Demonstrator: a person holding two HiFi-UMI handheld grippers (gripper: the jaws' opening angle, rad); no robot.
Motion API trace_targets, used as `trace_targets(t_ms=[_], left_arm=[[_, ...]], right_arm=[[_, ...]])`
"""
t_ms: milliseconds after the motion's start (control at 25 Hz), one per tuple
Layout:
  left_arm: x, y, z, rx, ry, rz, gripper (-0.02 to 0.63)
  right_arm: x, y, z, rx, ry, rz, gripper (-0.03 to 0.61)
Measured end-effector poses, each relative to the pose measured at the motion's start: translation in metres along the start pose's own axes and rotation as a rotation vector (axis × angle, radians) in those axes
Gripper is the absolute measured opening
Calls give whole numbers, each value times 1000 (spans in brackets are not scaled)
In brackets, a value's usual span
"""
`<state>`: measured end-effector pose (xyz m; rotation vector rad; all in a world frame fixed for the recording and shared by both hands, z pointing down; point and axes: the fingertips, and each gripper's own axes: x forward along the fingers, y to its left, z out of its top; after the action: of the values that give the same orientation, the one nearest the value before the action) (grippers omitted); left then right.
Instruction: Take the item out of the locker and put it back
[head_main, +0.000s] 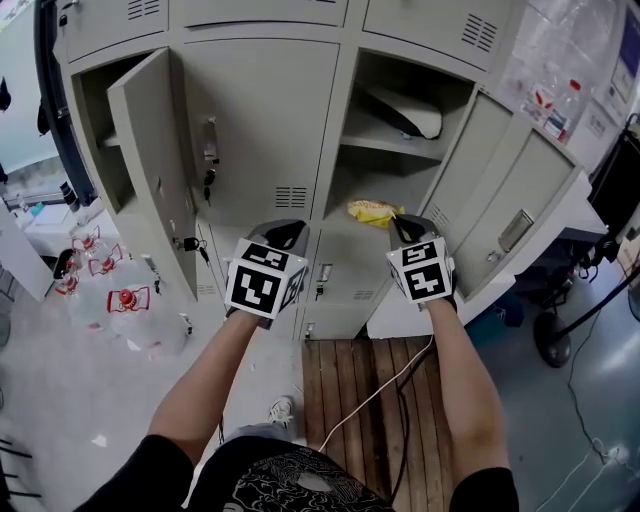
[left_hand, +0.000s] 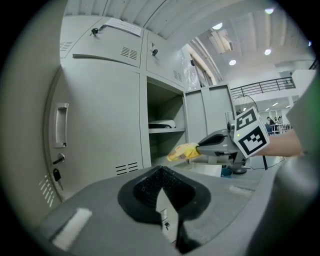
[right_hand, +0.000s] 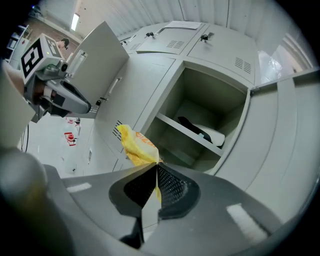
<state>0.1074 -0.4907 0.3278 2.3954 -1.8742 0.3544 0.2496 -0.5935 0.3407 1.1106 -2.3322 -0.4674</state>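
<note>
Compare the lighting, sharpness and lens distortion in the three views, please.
Head view: even light, sharp, the lockers lean outward. Left gripper view: round dark border, ceiling lamps glare, the foreground is soft. Right gripper view: locker edges curve, the yellow packet is sharp.

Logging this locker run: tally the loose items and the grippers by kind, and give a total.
Yellow packet: 1, pinched in the jaws of the right gripper
White-and-black item on the locker shelf: 1
Grippers: 2, the right gripper and the left gripper
Total: 4
</note>
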Motion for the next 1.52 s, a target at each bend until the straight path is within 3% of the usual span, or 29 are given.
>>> trace_targets(t_ms=[920, 1520], left_arm=[[-142, -19, -24, 7, -14, 81, 2], [-236, 22, -41, -14, -11, 175, 2]], right_arm=[[-115, 86, 34, 9, -90, 23, 28], [-153, 164, 84, -18, -161, 82, 28]])
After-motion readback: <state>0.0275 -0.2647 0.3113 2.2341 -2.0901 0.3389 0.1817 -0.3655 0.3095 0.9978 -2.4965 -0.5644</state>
